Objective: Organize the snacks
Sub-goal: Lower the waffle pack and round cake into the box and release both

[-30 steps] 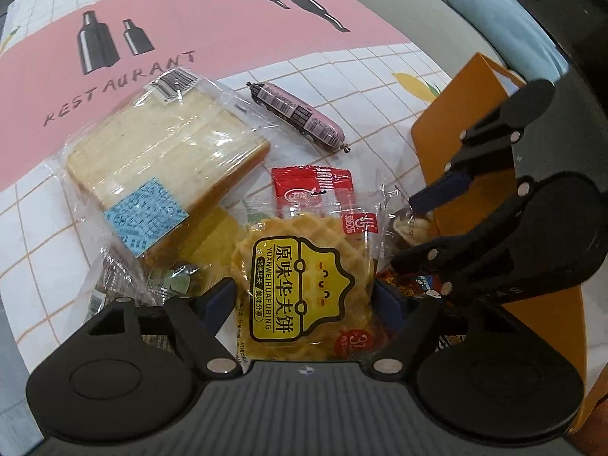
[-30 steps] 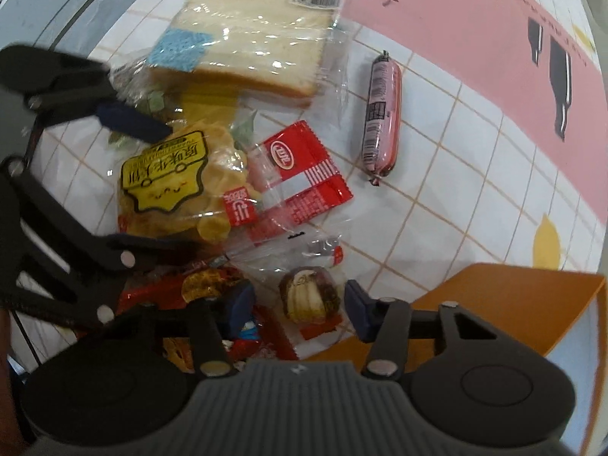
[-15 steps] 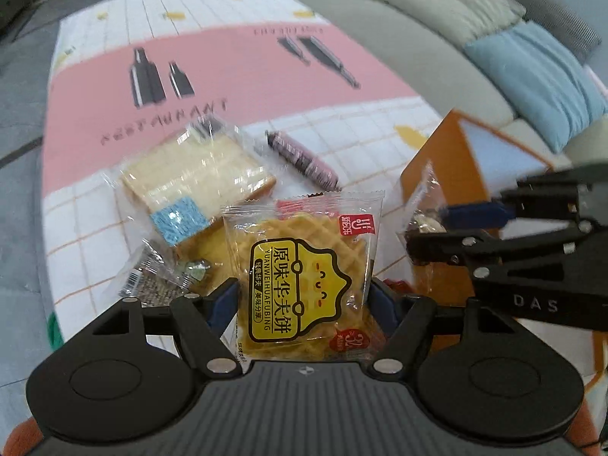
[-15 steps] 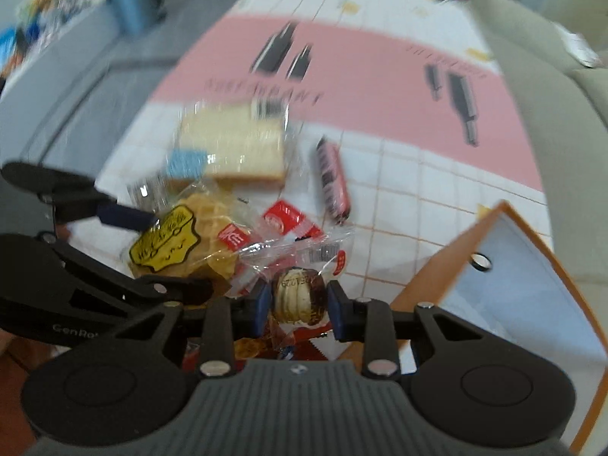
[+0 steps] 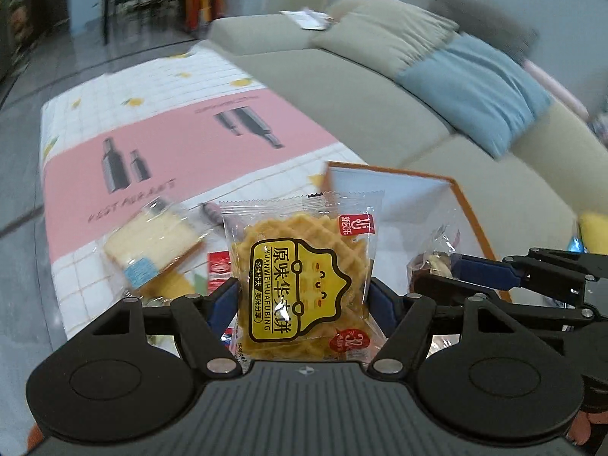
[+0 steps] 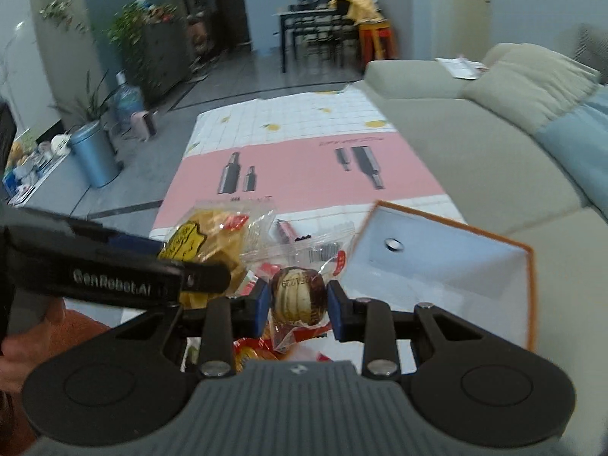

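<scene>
My left gripper point(image 5: 304, 296) is shut on a clear-wrapped waffle packet point(image 5: 304, 273) with a yellow label and holds it upright above the table. My right gripper point(image 6: 298, 300) is shut on a small round brown-and-cream wrapped cake point(image 6: 298, 298), also lifted. The right gripper shows at the right of the left wrist view point(image 5: 437, 269), next to the waffle. The orange box point(image 6: 437, 266) with a white inside stands open just right of both. A wrapped bread slice point(image 5: 152, 243), a red sachet point(image 5: 218, 269) and a pink sausage point(image 6: 285, 230) lie on the table.
The table wears a white-checked cloth with a pink band point(image 6: 304, 171). A grey sofa point(image 6: 475, 144) with a blue cushion point(image 5: 471, 91) runs along the right. More red wrappers point(image 6: 250, 353) lie under the right gripper. A blue bin point(image 6: 93, 155) stands on the floor at left.
Both grippers have risen from the table and tilted up, carrying the waffle packet and the round cake. The right gripper closed on the cake during the earlier frames.
</scene>
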Demonstrator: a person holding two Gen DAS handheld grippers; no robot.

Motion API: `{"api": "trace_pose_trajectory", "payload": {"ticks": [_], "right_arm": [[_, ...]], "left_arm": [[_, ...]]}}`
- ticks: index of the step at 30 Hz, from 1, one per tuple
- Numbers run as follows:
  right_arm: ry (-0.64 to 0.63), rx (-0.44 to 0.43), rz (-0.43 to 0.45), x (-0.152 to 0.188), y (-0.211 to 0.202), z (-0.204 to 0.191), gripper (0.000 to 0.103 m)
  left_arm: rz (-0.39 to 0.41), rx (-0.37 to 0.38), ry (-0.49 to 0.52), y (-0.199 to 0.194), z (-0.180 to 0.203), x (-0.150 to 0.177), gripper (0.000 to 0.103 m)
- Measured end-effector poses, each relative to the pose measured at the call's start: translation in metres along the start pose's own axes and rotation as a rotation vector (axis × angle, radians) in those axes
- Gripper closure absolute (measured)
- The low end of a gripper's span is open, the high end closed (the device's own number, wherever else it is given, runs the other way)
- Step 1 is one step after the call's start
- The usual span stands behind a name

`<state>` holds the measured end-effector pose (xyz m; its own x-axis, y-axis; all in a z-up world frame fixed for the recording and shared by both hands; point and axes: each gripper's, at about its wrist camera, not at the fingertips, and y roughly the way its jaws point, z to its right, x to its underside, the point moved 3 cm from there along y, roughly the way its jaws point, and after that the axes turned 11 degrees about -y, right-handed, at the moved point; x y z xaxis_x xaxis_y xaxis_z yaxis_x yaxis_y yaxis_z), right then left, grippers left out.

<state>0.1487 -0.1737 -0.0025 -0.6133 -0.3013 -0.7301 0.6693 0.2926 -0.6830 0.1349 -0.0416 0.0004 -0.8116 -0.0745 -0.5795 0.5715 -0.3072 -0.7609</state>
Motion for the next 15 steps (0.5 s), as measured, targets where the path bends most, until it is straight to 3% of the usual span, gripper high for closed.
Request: {"api": "trace_pose_trajectory", "payload": {"ticks": [4,11,15], "right_arm": [[0.051,0.063,-0.004,0.024,-0.019,0.022,0.073],[0.048,0.13,-0.04,0.053,-0.026,0.043,0.073],[0.023,0.146,-0.081,0.07,-0.024,0.051,0.073]], "left_arm": [[-0.033,0.05,0.088,0.005,0.037,0.005,0.021],[-0.089,0.01,0.281,0.033,0.096,0.012,0.021],[-0.158,-0.002,0.335,0.056,0.109,0.014,0.021]]}}
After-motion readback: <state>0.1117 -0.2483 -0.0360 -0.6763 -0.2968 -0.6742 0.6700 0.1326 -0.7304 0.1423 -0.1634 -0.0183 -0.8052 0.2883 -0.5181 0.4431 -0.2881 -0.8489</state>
